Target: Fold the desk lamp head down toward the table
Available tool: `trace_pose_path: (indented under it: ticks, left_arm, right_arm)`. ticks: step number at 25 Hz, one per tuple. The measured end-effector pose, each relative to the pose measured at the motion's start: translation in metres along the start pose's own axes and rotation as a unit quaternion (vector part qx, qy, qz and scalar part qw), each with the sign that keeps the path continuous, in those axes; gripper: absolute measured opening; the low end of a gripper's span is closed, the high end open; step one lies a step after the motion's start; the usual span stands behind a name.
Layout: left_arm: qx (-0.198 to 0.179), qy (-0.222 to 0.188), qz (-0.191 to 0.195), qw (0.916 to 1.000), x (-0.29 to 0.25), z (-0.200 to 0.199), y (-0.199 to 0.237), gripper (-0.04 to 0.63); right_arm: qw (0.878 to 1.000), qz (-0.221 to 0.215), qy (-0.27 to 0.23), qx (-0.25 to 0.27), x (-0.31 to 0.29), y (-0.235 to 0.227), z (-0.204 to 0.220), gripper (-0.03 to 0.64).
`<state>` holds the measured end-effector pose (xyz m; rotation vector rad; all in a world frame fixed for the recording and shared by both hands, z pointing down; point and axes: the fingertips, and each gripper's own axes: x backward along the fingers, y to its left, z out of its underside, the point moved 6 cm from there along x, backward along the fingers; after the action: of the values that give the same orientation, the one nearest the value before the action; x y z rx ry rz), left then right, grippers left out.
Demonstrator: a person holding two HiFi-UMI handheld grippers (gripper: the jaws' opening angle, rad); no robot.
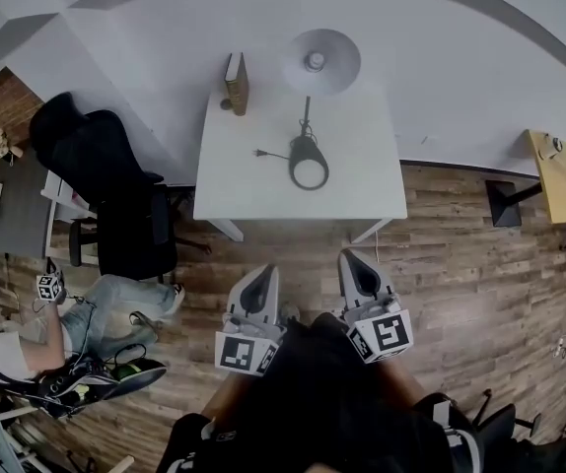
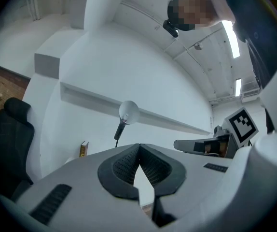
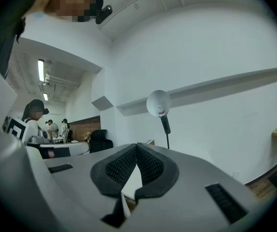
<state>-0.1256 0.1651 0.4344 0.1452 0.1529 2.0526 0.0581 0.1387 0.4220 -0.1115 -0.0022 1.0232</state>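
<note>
**Two moves left: reach, then fold**

The white table (image 1: 263, 190) stands far ahead across the wood floor. The desk lamp (image 1: 305, 148) stands on it right of centre, stem upright. The left gripper (image 1: 262, 274) and right gripper (image 1: 353, 259) are both clenched on nothing. They sit side by side, well apart from the table's near edge, with the lamp far ahead between them. The lamp head (image 1: 320, 60) sits raised at the far side. Probably best to pin the base with one gripper while the other presses the head down slowly, so nothing tips.
</note>
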Motion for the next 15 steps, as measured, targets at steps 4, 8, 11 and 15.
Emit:
trace_pose_path:
  ticks: [4, 8, 11, 15]
  left_arm:
    - [0.007, -0.004, -0.002, 1.0, -0.009, 0.003, 0.016, 0.021]
    - [0.003, 0.001, -0.002, 1.0, -0.043, 0.001, 0.028, 0.021]
    - [-0.005, -0.002, -0.006, 1.0, -0.067, -0.003, 0.036, 0.021]
    - [-0.013, -0.013, -0.017, 0.9997, -0.101, -0.008, 0.04, 0.021]
  right_arm:
    - [1.0, 0.001, 0.002, 0.002, -0.019, -0.003, 0.001, 0.011]
    - [1.0, -0.001, 0.007, -0.004, -0.047, -0.025, 0.0, 0.011]
    - [1.0, -0.012, 0.005, -0.003, -0.068, -0.039, -0.003, 0.011]
    - [0.999, -0.033, 0.004, 0.001, -0.091, -0.063, -0.011, 0.011]
